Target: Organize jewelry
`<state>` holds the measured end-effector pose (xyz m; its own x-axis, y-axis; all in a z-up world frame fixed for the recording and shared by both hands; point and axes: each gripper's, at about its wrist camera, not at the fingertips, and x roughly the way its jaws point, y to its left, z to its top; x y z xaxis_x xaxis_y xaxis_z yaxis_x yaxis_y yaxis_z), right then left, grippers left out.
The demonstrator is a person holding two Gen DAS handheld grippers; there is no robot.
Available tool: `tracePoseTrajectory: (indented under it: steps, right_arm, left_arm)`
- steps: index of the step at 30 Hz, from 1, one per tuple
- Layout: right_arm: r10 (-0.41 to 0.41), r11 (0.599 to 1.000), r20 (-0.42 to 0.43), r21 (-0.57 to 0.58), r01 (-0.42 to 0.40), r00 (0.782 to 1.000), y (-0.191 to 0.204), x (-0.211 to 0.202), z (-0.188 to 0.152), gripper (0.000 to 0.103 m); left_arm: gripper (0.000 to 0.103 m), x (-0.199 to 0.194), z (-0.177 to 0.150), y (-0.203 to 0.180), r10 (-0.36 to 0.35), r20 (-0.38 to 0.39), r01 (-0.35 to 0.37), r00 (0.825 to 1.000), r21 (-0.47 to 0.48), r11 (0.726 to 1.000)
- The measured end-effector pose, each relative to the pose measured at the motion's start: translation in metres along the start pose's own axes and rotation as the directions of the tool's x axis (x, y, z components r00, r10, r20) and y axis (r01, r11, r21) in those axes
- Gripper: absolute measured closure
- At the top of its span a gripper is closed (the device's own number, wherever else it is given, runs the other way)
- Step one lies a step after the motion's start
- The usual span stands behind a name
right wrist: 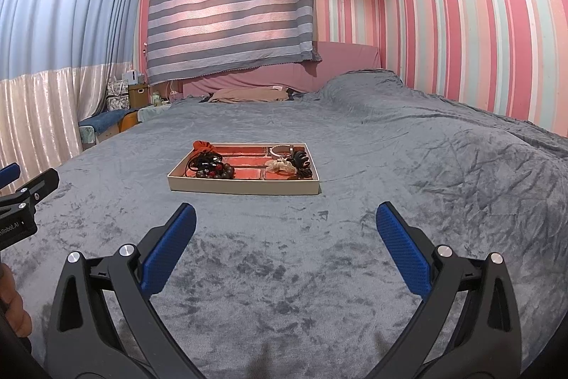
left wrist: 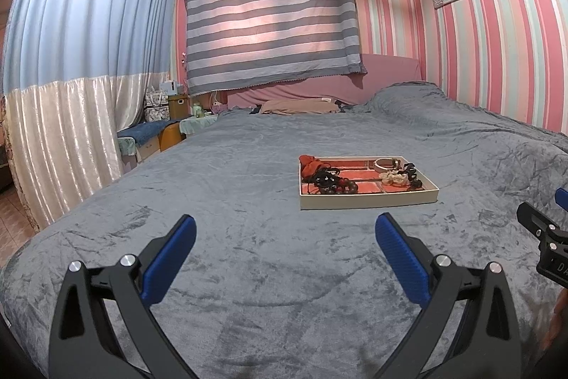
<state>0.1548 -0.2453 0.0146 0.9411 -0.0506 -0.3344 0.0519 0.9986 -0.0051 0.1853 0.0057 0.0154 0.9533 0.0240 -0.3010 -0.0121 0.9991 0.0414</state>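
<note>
A cream tray with a red compartmented lining (left wrist: pixel 369 199) (right wrist: pixel 245 189) lies on the grey bed. Its left part holds an orange-red cloth pouch (left wrist: pixel 311 164) (right wrist: pixel 204 146), a black tangle and dark bead bracelets (left wrist: pixel 337 185) (right wrist: pixel 218 170). Its right part holds a white bangle (left wrist: pixel 387 163) (right wrist: pixel 280 150), a cream scrunchie (left wrist: pixel 392 178) (right wrist: pixel 282 166) and black hair pieces (left wrist: pixel 408 169) (right wrist: pixel 301 160). My left gripper (left wrist: pixel 285 229) is open and empty, well short of the tray. My right gripper (right wrist: pixel 285 219) is open and empty, just in front of the tray.
The grey blanket (left wrist: pixel 248 237) covers the whole bed. A pillow (left wrist: pixel 298 105) lies at the headboard. Curtains (left wrist: pixel 71 77) and a cluttered bedside table (left wrist: pixel 170 116) stand left. A striped pink wall (left wrist: pixel 497 59) runs along the right. The other gripper shows at each view's edge (left wrist: pixel 543 237) (right wrist: pixel 25 198).
</note>
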Motion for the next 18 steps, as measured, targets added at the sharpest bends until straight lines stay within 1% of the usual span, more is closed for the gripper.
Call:
tracePoseTrajectory:
  steps: [18]
  right_arm:
    - [0.000, 1.000, 0.000, 0.000, 0.000, 1.000, 0.0001, 0.0006, -0.0002, 0.004]
  left_arm:
    - [0.004, 0.0012, -0.0010, 0.0008, 0.005, -0.002, -0.005, 1.000, -0.002, 1.000]
